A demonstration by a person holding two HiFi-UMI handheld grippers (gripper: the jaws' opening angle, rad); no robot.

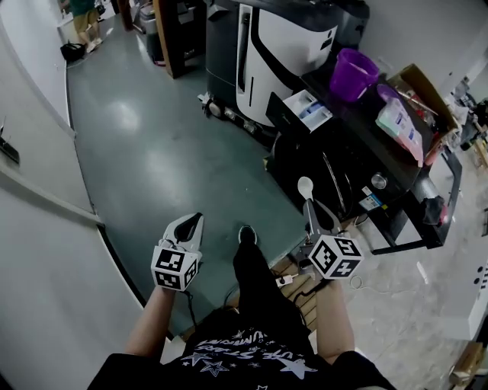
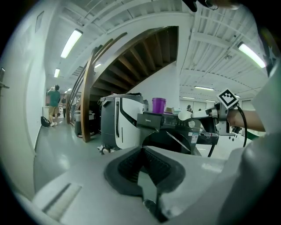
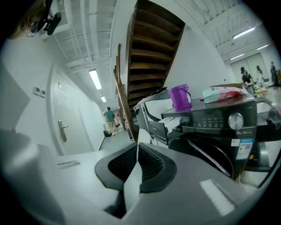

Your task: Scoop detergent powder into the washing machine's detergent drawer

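In the head view my right gripper is shut on the handle of a white spoon, whose bowl points toward the black washing machine. Its detergent drawer stands pulled out at the machine's left end. A detergent bag lies on top beside a purple cup. The right gripper view has the spoon handle between the jaws of that gripper, with the drawer ahead. My left gripper hangs over the floor, shut and holding nothing.
A large white-and-black machine stands just beyond the washer. A cardboard box sits on the washer's far end. A white wall runs along the left. A person stands far down the green floor.
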